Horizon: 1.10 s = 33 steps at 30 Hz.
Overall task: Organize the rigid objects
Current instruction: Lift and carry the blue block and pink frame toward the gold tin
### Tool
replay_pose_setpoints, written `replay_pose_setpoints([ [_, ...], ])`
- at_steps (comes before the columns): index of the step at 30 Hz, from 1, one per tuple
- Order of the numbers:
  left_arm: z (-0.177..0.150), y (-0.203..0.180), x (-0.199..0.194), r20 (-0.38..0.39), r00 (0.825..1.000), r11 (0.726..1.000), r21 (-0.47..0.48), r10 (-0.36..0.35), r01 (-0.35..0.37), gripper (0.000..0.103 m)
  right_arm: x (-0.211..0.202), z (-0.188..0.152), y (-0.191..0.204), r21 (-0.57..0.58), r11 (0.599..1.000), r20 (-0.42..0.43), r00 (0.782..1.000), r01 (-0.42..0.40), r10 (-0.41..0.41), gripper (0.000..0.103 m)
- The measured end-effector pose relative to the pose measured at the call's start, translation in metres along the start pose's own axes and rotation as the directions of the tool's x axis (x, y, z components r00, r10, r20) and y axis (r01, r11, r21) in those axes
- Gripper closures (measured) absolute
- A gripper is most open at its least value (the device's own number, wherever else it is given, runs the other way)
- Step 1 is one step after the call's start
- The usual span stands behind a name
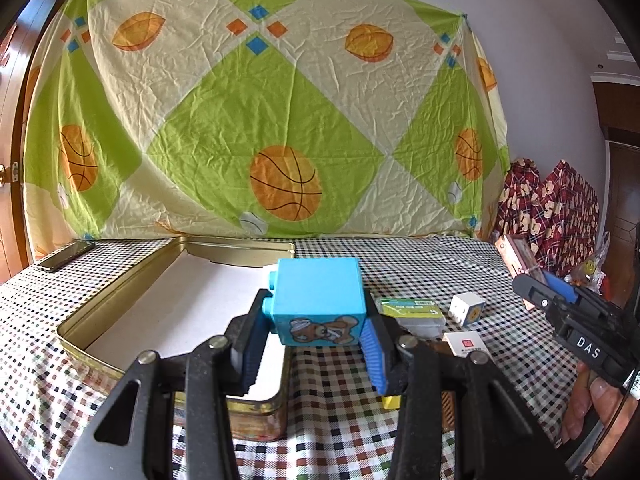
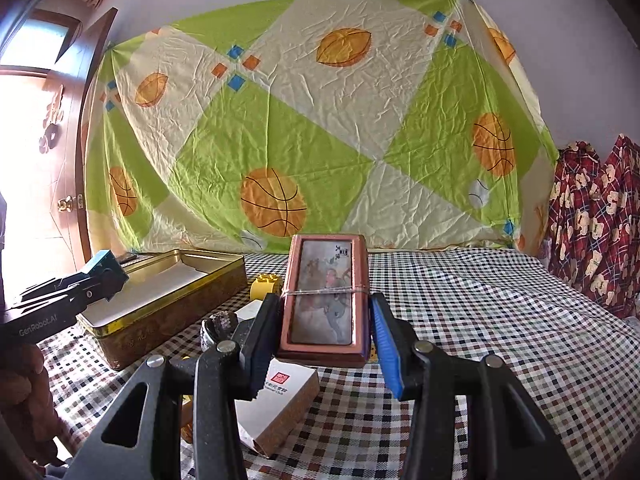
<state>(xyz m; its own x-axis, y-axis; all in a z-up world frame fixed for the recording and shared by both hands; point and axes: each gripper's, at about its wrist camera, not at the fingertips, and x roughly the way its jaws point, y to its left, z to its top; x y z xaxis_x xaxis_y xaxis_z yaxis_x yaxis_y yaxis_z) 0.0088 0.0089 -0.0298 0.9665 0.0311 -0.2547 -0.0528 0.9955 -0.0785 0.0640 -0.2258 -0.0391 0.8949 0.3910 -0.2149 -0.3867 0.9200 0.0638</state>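
My left gripper is shut on a blue cube box with a bear picture and holds it above the near right corner of the open gold tin. My right gripper is shut on a copper-coloured flat case with a picture lid, bound by a rubber band, and holds it above the checked cloth. The tin also shows in the right wrist view, with the left gripper over it. The right gripper shows at the right in the left wrist view.
On the checked cloth lie a green-labelled box, a white cube, a white card box, a yellow brick and a dark patterned object. A phone lies far left. A patterned sheet hangs behind.
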Motion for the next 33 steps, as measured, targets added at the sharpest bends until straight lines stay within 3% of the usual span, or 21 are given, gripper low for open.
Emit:
replay_pose_setpoints([
  [33,0.002,0.076,-0.008,-0.009,0.992,0.988,-0.084,0.125,-0.126,0.061,0.024,0.000,0.096,-0.092,0.985,-0.064,0.988,-0.148,0.142,0.055],
])
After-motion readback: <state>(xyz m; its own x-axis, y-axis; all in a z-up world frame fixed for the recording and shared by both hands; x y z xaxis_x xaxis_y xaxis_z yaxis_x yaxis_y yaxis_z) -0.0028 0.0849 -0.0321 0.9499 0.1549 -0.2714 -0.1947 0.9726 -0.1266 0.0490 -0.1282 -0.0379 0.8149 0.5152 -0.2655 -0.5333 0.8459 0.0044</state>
